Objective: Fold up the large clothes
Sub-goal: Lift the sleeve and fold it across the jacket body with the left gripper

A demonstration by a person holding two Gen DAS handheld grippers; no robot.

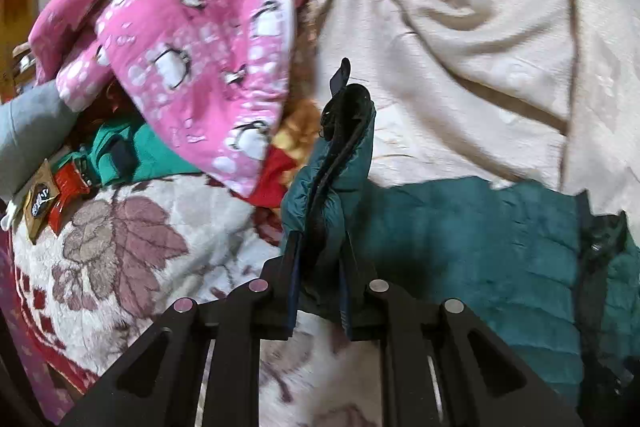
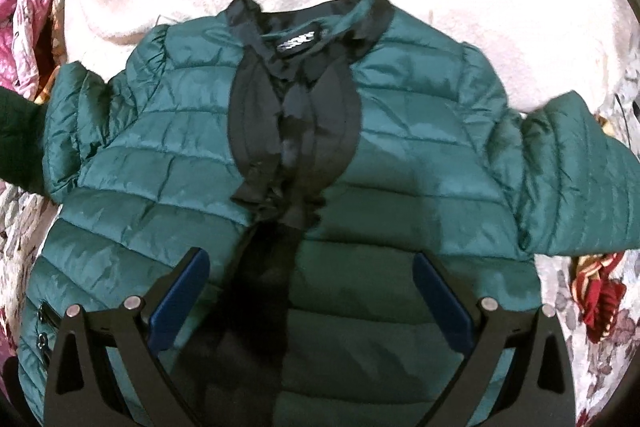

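Note:
A teal quilted puffer jacket point(image 2: 400, 155) with a black collar and front placket lies front-up on the bed, sleeves spread to both sides. My right gripper point(image 2: 312, 267) is open and empty, hovering over the jacket's lower front, one finger on each side of the placket. My left gripper point(image 1: 320, 247) is shut on a bunched edge of the jacket point(image 1: 332, 171), black trim showing, and holds it up. The rest of the jacket point(image 1: 480, 247) lies flat to its right.
A cream blanket point(image 1: 460, 27) lies behind the jacket. A pink penguin-print garment point(image 1: 192, 39) is heaped at the left over green point(image 1: 140, 151), red and grey clothes. A floral bedspread point(image 1: 120, 247) covers the bed below.

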